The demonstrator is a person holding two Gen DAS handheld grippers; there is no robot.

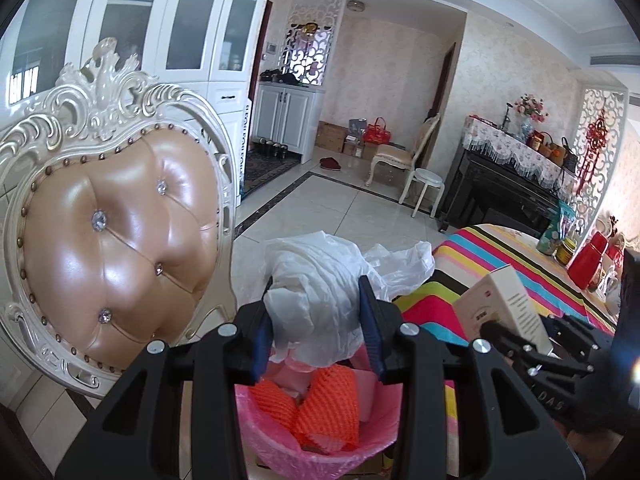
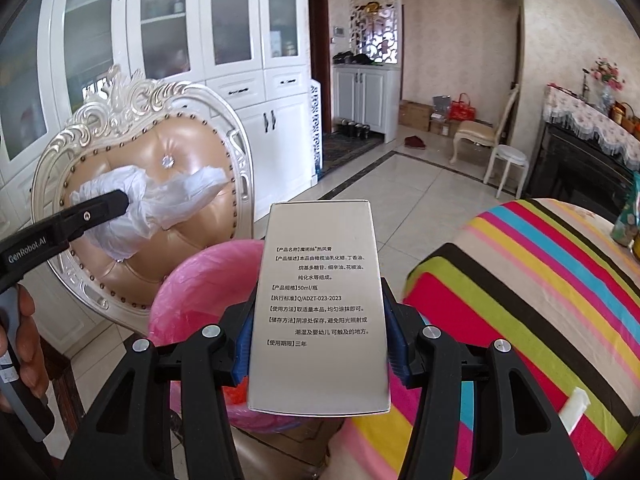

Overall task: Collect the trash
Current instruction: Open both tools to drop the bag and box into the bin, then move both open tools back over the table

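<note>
My left gripper and right gripper look alike: black moulded arms with cut-out slots, round silver screws at the pivots and blue pads lining the jaws. From the right wrist view, white "GenRobot.AI" lettering runs along the left one's side.

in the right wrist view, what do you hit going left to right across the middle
left gripper shut on the white plastic bag → chair back → pink bin → box in the right gripper → striped tablecloth
</note>
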